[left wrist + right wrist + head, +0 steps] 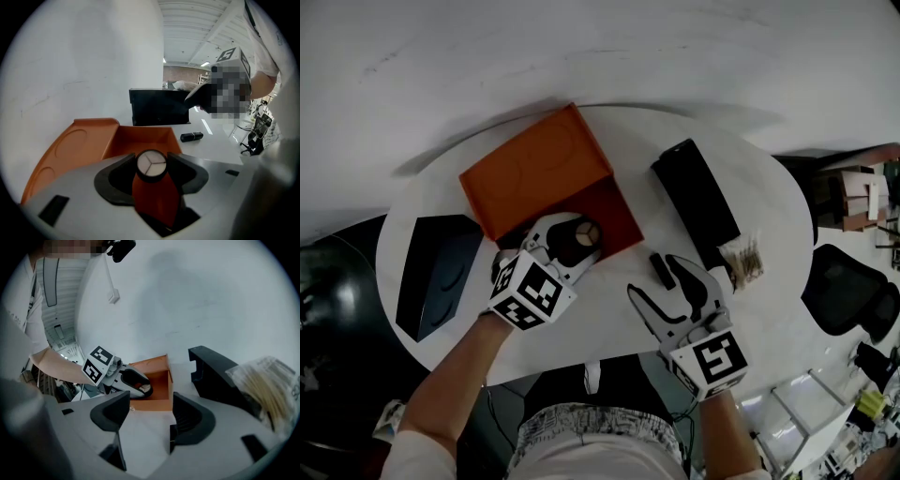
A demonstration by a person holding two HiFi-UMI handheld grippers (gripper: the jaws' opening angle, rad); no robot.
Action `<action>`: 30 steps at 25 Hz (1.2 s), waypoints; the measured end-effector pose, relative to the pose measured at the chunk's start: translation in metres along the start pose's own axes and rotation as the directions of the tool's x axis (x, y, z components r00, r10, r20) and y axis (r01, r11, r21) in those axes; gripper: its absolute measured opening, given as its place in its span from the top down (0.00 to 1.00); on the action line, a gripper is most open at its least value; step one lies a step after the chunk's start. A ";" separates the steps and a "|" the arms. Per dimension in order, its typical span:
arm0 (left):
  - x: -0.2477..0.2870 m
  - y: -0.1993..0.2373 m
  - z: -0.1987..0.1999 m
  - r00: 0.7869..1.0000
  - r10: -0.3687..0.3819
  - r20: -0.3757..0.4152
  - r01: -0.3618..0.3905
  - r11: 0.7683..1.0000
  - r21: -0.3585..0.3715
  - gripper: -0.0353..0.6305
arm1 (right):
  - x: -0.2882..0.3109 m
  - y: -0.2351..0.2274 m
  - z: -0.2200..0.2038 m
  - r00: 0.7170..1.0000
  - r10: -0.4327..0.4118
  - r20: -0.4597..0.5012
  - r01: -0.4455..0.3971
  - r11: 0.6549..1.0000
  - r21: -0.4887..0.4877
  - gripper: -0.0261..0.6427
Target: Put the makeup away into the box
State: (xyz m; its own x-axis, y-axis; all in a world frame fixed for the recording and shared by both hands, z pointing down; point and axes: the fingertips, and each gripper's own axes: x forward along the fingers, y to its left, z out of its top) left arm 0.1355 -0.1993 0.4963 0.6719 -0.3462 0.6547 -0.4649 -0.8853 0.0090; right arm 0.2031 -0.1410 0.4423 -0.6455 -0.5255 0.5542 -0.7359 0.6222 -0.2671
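Observation:
An open orange box (605, 211) stands on the white table, its lid (534, 159) tipped back. My left gripper (578, 240) is shut on a round makeup jar (151, 165) with a pale cap and a red-brown body, held over the box's near edge (140, 136). A black lipstick tube (659, 270) lies on the table right of the box, also seen as a small tube (191, 136) from the left gripper. My right gripper (653, 279) hovers by that tube with its jaws open. In the right gripper view nothing lies between the jaws of the right gripper (149, 416).
A long black case (698, 202) lies at the right, with a clear packet of cotton swabs (742, 258) at its near end. A dark box (436, 272) sits at the table's left edge. An office chair (848, 291) stands off the right side.

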 end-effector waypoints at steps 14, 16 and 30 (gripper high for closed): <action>0.046 0.002 0.007 0.999 -0.031 -0.027 0.030 0.999 -0.033 0.60 | -0.011 -0.013 -0.023 1.000 0.005 -0.014 -0.004 0.999 0.053 0.52; 0.049 0.003 0.007 0.999 -0.030 -0.030 0.029 0.999 -0.035 0.60 | -0.011 -0.015 -0.025 1.000 0.006 -0.014 -0.005 0.998 0.057 0.52; 0.057 0.000 0.007 0.998 -0.065 -0.023 0.065 0.998 -0.004 0.59 | -0.004 -0.011 -0.033 1.000 0.019 -0.011 -0.018 0.996 0.082 0.52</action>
State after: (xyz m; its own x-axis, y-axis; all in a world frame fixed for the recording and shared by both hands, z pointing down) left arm 0.1772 -0.2214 0.5285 0.6869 -0.2809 0.6702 -0.4226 -0.9047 0.0539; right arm 0.2204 -0.1271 0.4691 -0.6568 -0.5073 0.5578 -0.7386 0.5820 -0.3404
